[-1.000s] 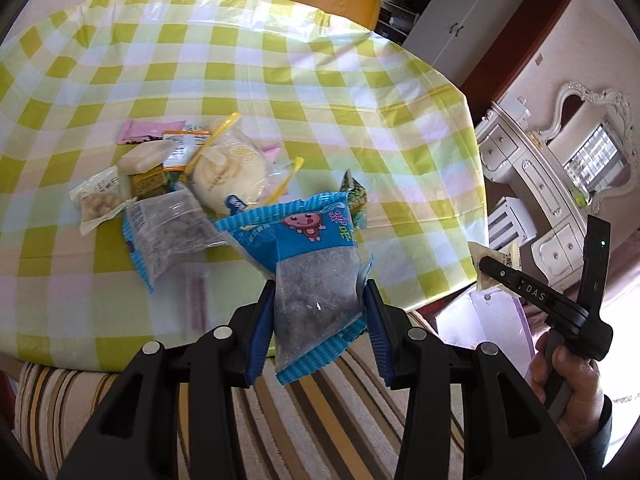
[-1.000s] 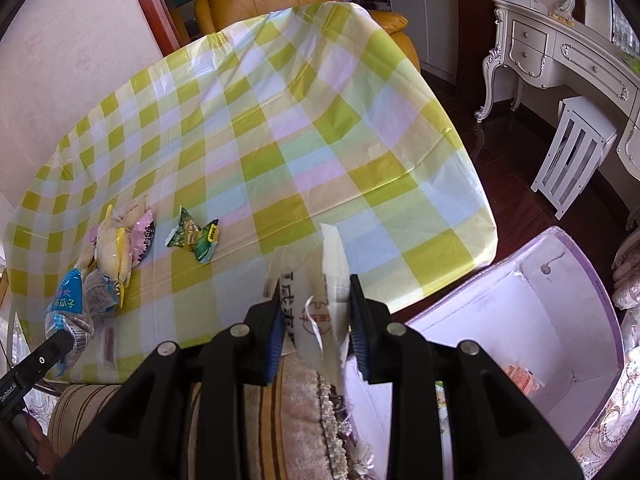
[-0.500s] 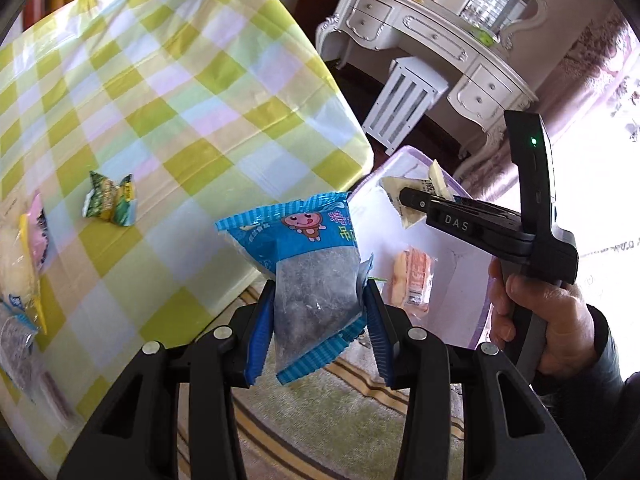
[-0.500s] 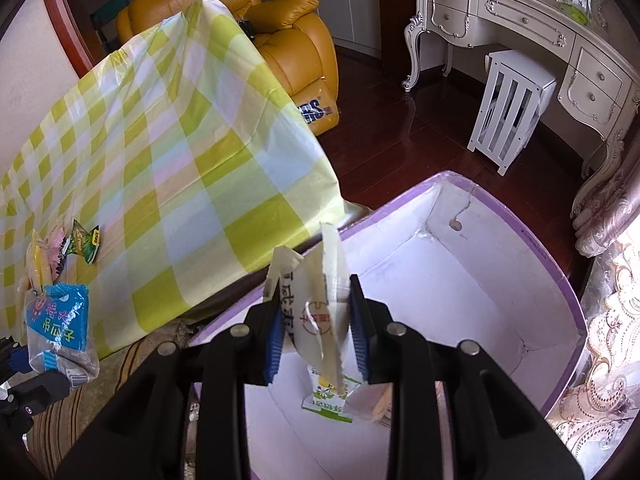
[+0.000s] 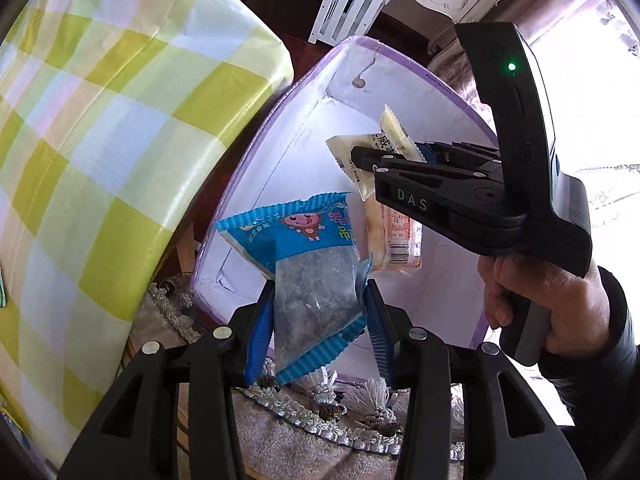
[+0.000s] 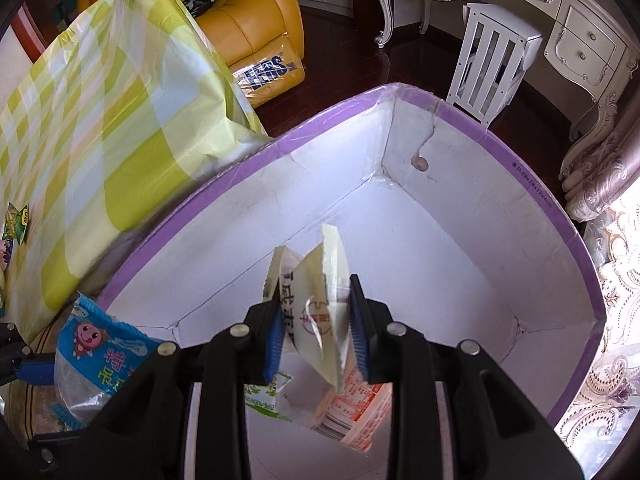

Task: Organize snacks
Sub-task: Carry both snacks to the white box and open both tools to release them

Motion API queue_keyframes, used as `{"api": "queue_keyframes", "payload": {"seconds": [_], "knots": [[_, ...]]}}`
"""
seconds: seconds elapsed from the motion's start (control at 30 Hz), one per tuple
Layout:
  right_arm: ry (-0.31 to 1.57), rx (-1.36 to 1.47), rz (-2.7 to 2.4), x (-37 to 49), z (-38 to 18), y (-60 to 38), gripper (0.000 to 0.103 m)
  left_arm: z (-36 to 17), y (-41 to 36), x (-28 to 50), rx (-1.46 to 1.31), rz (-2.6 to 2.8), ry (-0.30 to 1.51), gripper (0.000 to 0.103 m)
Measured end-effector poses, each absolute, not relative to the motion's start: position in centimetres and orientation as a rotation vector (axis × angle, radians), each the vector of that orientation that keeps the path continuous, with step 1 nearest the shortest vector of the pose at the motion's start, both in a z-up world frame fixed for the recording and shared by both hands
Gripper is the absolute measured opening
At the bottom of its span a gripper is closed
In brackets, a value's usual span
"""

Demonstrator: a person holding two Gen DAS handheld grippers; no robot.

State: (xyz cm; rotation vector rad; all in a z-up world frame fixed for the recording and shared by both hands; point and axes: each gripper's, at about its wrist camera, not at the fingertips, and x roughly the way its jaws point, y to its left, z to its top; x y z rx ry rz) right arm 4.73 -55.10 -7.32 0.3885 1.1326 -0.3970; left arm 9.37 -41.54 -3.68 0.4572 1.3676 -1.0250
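Note:
My left gripper (image 5: pixel 316 316) is shut on a blue snack packet (image 5: pixel 304 256) with a cartoon face and a clear window, held over the near edge of a purple-rimmed white box (image 5: pixel 404 292). That packet (image 6: pixel 96 356) also shows at the lower left of the right wrist view. My right gripper (image 6: pixel 314 320) is shut on a cream packet (image 6: pixel 316 300) with red print, low inside the box (image 6: pixel 536 200). In the left wrist view the right gripper (image 5: pixel 362 158) comes in from the right, a hand (image 5: pixel 536 300) on its handle. Orange-and-white packets (image 5: pixel 394 236) lie on the box floor.
The table with the green-checked cloth (image 5: pixel 100 140) stands left of the box; small green packets (image 6: pixel 16 224) lie on it. A yellow leather armchair (image 6: pixel 248 24), a white stool (image 6: pixel 492 60) and a white dresser (image 6: pixel 576 20) stand beyond on dark floor. Fringed cloth (image 5: pixel 320 404) lies under the box.
Both grippers have swung from above the table to the box and sunk toward it. The right one now sits down inside the box. Each still grips its packet.

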Motion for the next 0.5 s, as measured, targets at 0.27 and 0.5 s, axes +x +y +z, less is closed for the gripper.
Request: {"api": "queue_keyframes", "payload": {"seconds": [0.27, 0.5], "knots": [[1.158, 0.357, -0.398, 4.9, -7.9, -54.2, 0.033, -4.6, -43.0, 9.4, 0.487, -1.016, 1.403, 0.046], [1.1, 0.261, -0.446, 4.8, -5.3, -53.0, 0.071, -1.9, -41.3, 9.5, 0.42, -1.004, 1.301, 0.071]]}}
